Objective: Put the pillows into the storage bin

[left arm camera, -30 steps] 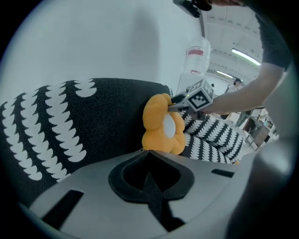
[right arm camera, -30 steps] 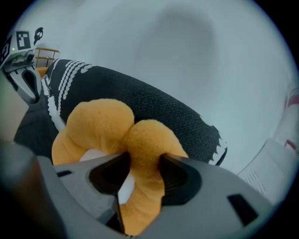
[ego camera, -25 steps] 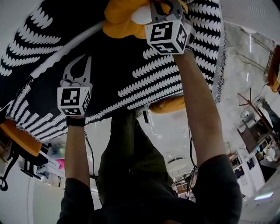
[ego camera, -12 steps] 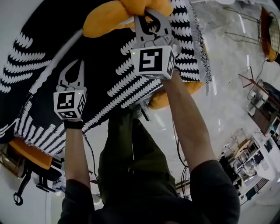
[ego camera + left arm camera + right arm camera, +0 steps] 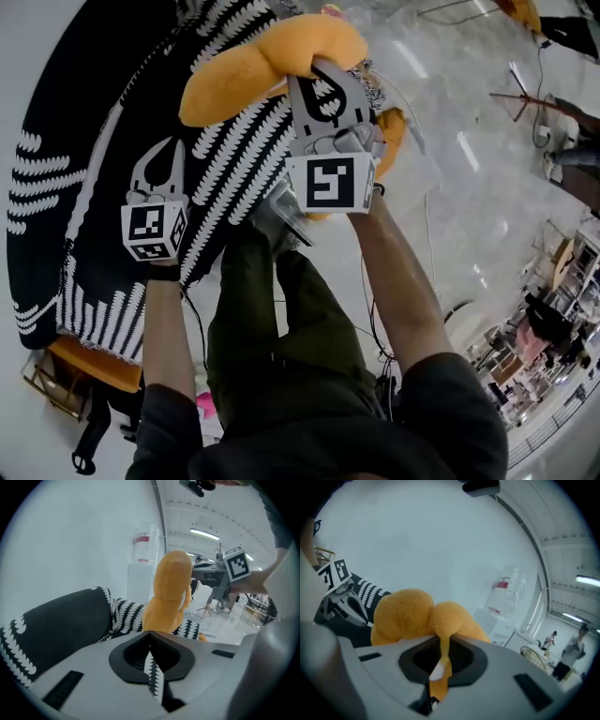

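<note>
Right gripper view: pillow [image 5: 408,616] between jaws

Dark short sleeves [image 5: 457,398], olive trousers [image 5: 281,319], black wristband [image 5: 162,273]

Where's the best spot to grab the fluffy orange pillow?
Probably pinch a thin fold of cover at its edge, coming in edge-on. The orange pillow looks too plump across the middle for the jaws, but its soft cover bunches thin, just as the right tool has it pinched now.
</note>
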A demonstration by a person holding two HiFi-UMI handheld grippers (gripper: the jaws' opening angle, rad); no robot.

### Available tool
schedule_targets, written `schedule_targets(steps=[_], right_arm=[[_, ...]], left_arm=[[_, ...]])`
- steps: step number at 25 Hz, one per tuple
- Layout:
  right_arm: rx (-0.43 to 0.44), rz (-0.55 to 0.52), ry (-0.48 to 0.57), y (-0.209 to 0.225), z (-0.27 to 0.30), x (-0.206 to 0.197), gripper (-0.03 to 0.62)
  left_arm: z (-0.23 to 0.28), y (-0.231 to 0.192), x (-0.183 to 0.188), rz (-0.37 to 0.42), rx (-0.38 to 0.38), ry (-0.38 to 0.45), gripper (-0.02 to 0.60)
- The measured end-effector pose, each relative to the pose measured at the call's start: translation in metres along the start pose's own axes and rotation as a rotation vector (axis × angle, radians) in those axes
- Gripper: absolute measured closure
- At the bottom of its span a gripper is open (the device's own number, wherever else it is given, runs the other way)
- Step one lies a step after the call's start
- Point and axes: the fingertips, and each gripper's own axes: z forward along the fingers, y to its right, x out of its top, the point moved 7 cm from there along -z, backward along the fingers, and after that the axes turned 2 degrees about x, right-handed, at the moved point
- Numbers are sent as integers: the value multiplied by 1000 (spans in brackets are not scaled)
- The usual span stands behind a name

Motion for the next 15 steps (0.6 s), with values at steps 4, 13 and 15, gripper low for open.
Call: schedule_targets(steps=[4,13,15], right_arm=[[-96,54,-52,33,-65,-5,566],[-327,229,-286,66,-248,-143,566],[-353,262,-322,64,-275,-173,566]], left_arm=[[-1,44,31,54,-98,-3,577],[40,221,25,226,-388,-62,578],[47,252,14,255,-436,-82,578]])
